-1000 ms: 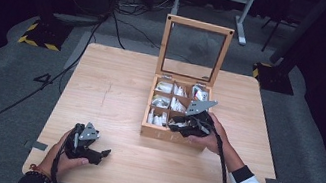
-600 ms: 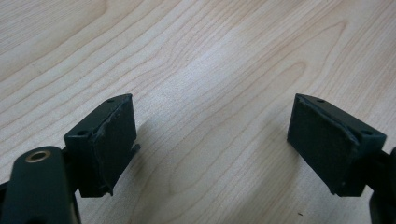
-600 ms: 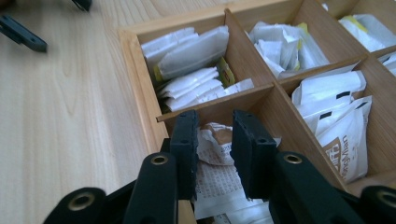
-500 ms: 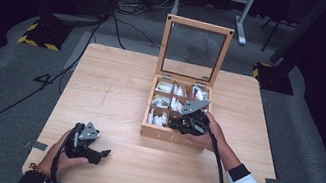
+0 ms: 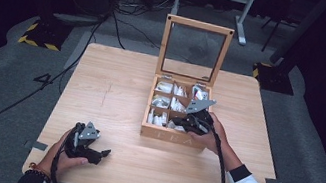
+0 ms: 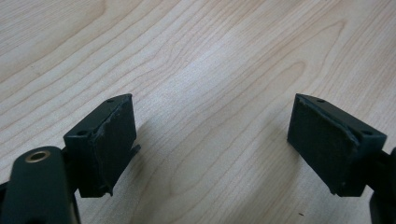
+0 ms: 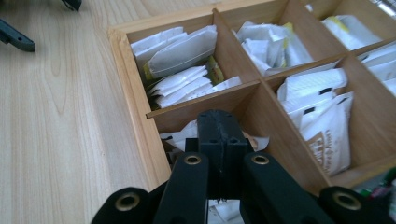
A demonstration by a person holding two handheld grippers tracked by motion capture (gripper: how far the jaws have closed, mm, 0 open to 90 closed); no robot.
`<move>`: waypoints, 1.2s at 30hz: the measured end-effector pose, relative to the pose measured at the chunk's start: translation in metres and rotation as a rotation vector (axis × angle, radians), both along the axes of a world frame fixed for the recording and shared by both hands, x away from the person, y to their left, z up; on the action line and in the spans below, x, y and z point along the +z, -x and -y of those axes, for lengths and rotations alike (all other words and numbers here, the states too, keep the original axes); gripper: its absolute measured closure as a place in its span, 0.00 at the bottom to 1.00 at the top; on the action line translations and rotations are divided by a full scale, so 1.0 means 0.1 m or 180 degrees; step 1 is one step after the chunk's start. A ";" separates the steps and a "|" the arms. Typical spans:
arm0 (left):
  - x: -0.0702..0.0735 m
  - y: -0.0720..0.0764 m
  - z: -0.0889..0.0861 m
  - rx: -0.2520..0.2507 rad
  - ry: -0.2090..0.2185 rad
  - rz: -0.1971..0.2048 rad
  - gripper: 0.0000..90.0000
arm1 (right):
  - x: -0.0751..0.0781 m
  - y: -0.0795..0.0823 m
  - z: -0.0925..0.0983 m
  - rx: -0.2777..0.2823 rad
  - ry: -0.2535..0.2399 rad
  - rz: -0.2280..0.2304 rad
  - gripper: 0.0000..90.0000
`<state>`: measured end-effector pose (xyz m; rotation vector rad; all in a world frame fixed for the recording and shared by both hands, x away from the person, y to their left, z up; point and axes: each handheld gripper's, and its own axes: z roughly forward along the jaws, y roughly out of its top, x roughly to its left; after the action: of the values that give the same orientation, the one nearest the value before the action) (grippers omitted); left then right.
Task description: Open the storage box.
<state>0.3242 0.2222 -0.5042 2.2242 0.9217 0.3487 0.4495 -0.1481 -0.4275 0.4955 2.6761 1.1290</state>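
While the right gripper (image 7: 219,135) sits low in the near corner compartment of the wooden tea box (image 5: 171,136), its jaws have just been closing and are now pressed together; whether a tea bag (image 7: 177,135) is pinched cannot be told. A slow, straight lift is advised, neighbouring packets left undisturbed. The left gripper (image 6: 212,144) is rested on the worktop (image 5: 116,88), jaws spread around nothing.

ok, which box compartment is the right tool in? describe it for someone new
On the wooden table stands an open wooden box, its see-through lid upright. In the row along its front wall, nearest the person, find the middle compartment. It is the one where the shut right tool dips among white sachets; its neighbours have no tool.
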 end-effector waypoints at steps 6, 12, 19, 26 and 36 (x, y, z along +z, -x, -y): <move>0.00 0.00 0.00 -0.0002 0.0000 0.0000 0.18 | 0.10 0.04 0.08 -0.0011 -0.0130 0.0097 1.00; 0.00 0.00 0.00 -0.0008 0.0001 -0.0002 0.18 | 0.16 0.08 0.13 0.0009 -0.0191 0.0150 1.00; 0.00 -0.01 0.00 -0.0007 0.0004 -0.0013 0.17 | 0.24 0.10 0.20 0.0006 -0.0290 0.0204 1.00; 0.00 -0.01 0.00 -0.0014 -0.0002 -0.0009 0.17 | 0.35 0.15 0.27 0.0025 -0.0421 0.0259 1.00; 0.00 -0.02 0.00 -0.0031 -0.0010 0.0003 0.17 | 0.47 0.19 0.37 -0.0008 -0.0532 0.0333 1.00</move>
<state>0.3259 0.2224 -0.5042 2.2303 0.9102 0.3470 0.4309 -0.1851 -0.3804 0.4527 2.5048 1.3463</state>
